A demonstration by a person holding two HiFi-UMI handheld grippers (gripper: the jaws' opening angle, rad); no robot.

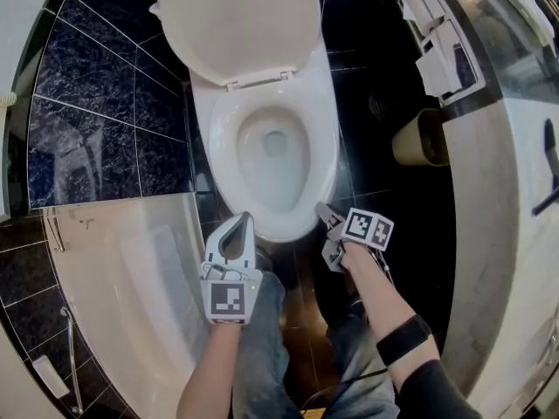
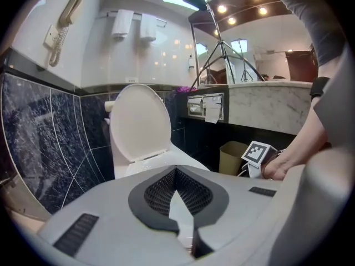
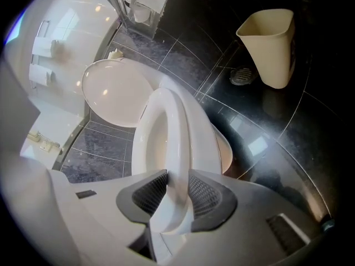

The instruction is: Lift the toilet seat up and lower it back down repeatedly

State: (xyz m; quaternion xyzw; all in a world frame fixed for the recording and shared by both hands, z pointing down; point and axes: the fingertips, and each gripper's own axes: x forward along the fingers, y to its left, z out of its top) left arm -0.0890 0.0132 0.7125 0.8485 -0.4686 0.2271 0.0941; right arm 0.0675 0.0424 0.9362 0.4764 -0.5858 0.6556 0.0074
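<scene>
The right gripper [image 3: 175, 177] pinches only the front edge of the toilet seat [image 3: 177, 126], which lies flat on the bowl [image 1: 272, 173], while the left gripper [image 1: 240, 225] hangs pressed together and empty before the bowl, so the glossy edge could slip free mid-lift and slam.

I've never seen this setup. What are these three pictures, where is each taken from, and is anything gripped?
No robot: a person holds a hand-held gripper in each hand. The head view looks down from a camera on the person's head; the other two cameras ride on the grippers and look along their jaws. It is a bathroom: the lid is raised, the toilet seat is down, and a beige bin stands on the dark tiled floor. The right hand-held gripper is closed on the toilet seat's front edge. The left hand-held gripper is shut and empty.
</scene>
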